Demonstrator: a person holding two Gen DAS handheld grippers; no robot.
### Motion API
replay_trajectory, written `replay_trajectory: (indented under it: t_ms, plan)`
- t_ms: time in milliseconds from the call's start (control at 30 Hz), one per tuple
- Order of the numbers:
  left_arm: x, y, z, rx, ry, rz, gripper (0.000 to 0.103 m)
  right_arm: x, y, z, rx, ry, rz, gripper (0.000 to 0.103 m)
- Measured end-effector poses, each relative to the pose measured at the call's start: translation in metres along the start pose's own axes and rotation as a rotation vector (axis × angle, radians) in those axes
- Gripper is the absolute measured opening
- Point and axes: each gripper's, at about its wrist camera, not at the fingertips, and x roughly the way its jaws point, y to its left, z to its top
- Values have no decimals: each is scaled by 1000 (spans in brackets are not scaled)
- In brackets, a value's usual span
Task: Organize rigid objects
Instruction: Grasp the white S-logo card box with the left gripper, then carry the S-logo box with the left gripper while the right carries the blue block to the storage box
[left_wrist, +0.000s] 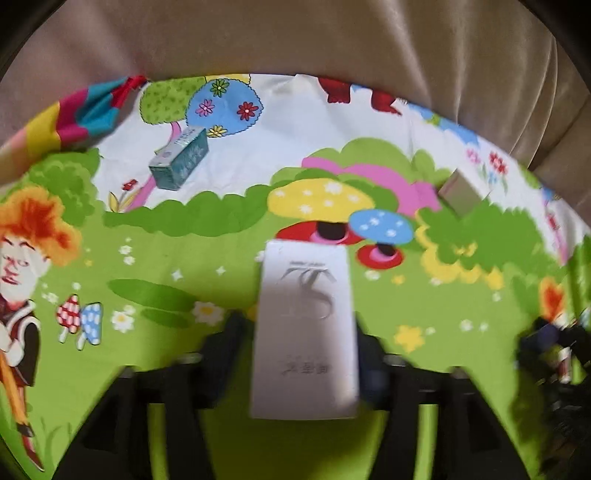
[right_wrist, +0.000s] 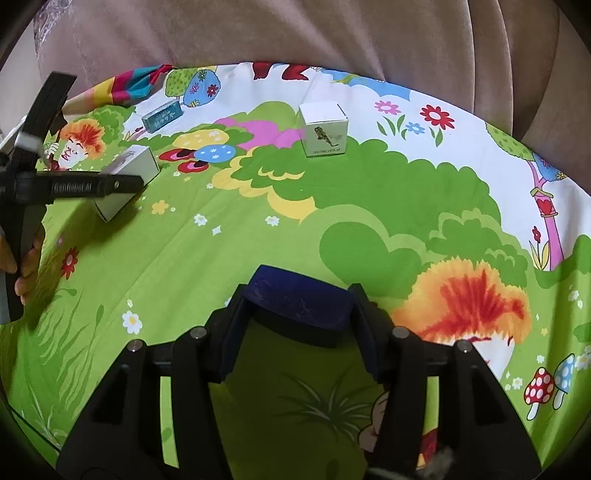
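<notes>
Four boxes on a cartoon-print cloth (right_wrist: 258, 240), two grippers at work. My left gripper (left_wrist: 301, 326) points down over the long white box (left_wrist: 306, 288), a finger on either side. The box's long axis runs straight away from me, in line with the fingers, so the jaws would close across its narrow width. Blur hides whether the pads are pressing yet, so I cannot tell if I have it. My right gripper (right_wrist: 299, 295) is clamped on the dark blue box (right_wrist: 295, 310) and holds it just in front of me, above the green of the cloth.

Beyond lie one teal box (left_wrist: 179, 158), far left near the cloth's back edge, and one white cube (right_wrist: 324, 129), standing upright at the far middle. My left gripper is the nearer to the teal box and my right to the cube. That makes one box of each kind.
</notes>
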Motion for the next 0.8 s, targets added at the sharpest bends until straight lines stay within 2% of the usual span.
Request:
replay_trajectory:
  t_ms: [33, 167, 200, 233, 267, 633, 733, 800]
  plan:
    - [1, 2, -1, -12, -3, 15, 86, 0, 0, 0, 0, 0, 0, 59]
    - [4, -4, 1, -27, -66, 58, 86, 0, 0, 0, -2, 0, -1, 59]
    - [3, -4, 2, -31, -72, 59, 75, 1, 0, 0, -3, 0, -2, 59]
    - [0, -4, 0, -36, -96, 64, 50, 1, 0, 0, -5, 0, -4, 58]
    - [-5, -4, -2, -38, -107, 69, 42, 1, 0, 0, -6, 0, -9, 57]
    - [-6, -5, -2, -60, -111, 50, 43, 2, 1, 1, -14, -1, -21, 56]
    - [-18, -12, -20, -40, -99, 51, 43, 0, 0, 0, 7, -2, -45, 56]
    - [-42, -17, -48, -45, -110, -12, 43, -6, 1, -7, 43, -3, -65, 56]
